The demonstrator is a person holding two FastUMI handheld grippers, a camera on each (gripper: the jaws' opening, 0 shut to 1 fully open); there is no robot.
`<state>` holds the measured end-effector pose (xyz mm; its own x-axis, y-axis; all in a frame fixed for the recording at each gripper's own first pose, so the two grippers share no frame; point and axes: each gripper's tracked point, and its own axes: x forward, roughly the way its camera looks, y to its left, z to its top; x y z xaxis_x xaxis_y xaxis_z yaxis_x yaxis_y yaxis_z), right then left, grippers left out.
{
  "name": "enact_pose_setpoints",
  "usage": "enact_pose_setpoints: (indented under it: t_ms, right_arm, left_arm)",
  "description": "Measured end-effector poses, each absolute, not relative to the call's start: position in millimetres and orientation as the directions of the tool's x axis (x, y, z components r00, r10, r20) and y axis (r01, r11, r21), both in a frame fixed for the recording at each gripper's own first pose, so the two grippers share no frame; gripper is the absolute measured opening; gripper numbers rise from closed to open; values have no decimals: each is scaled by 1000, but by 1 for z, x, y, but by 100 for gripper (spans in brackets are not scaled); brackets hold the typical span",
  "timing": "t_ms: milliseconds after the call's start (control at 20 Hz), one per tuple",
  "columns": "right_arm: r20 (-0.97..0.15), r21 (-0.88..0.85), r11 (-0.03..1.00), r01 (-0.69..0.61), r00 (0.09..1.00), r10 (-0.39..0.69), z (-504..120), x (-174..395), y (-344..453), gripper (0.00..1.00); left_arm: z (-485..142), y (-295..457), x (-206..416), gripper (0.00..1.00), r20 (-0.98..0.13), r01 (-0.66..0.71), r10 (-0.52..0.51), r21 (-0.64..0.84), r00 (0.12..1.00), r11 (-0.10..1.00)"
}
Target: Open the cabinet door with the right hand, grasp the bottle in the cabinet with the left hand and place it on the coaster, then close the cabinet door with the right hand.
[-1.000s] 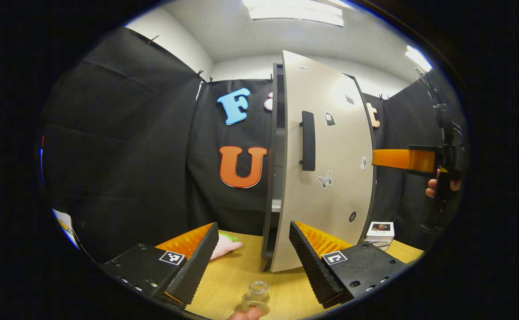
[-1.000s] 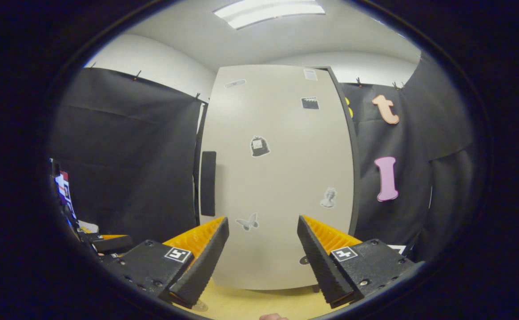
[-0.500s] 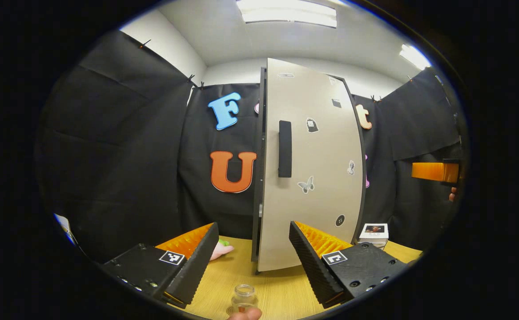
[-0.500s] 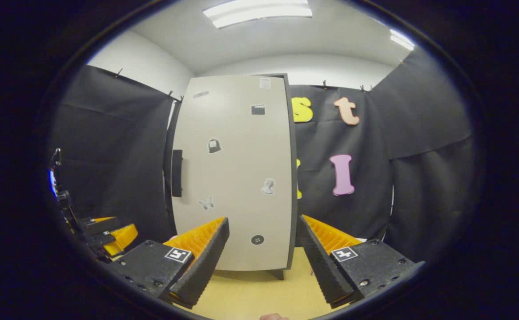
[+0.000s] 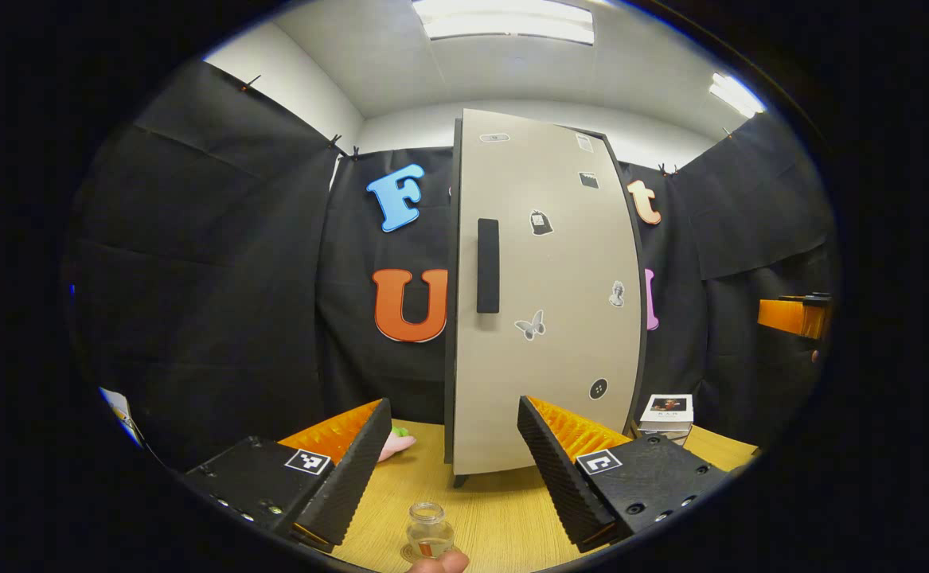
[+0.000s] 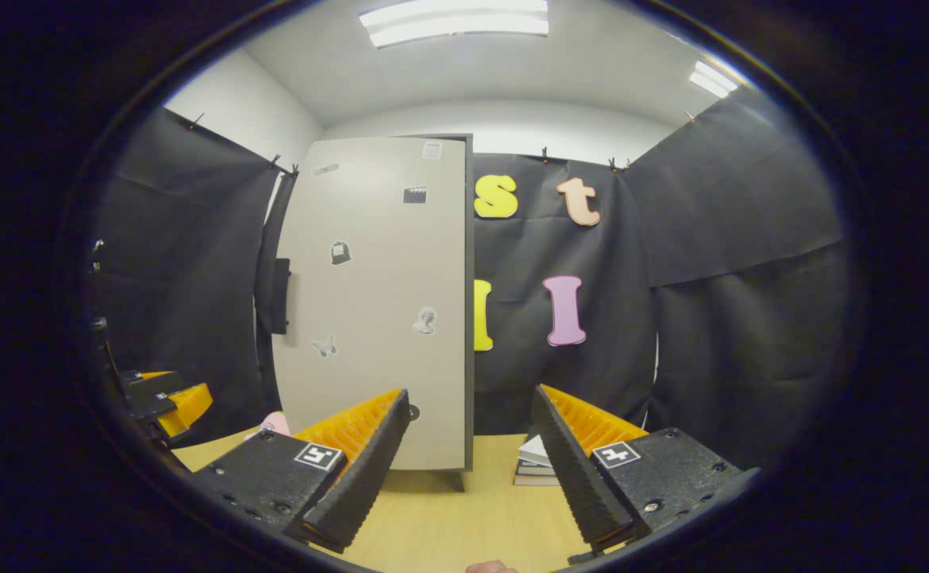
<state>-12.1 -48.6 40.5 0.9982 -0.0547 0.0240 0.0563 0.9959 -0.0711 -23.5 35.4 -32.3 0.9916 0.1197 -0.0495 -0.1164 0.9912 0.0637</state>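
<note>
A small clear glass bottle (image 5: 429, 531) stands upright on a round coaster (image 5: 409, 552) on the wooden table (image 5: 496, 517), at the bottom edge of the left gripper view. My left gripper (image 5: 452, 469) is open above and behind it, touching nothing. The cabinet (image 5: 542, 294) stands beyond with its beige door (image 6: 376, 302) lying flush against the frame, and the black handle (image 5: 487, 265) is on the door's left side. My right gripper (image 6: 470, 461) is open, well back from the door, with nothing between its fingers. The right gripper (image 5: 792, 315) also shows at the far right of the left gripper view.
A stack of books (image 5: 667, 414) lies on the table right of the cabinet. A pink toy (image 5: 395, 446) lies left of the cabinet's foot. The left gripper (image 6: 165, 398) appears at the left edge of the right gripper view. Black cloth walls close in the booth.
The cabinet door has swung from ajar to shut. My right gripper has drawn back and to the right, away from the door. The left gripper has pulled back slightly from the bottle.
</note>
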Motion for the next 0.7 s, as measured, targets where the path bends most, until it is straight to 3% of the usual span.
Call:
enact_pose_setpoints:
  t_ms: [700]
  right_arm:
    - [10,-10,997,77,997,-77,21,-15,-68,99]
  left_arm:
    - [-25,18,-26,96,-20,-96,98,79,995,992]
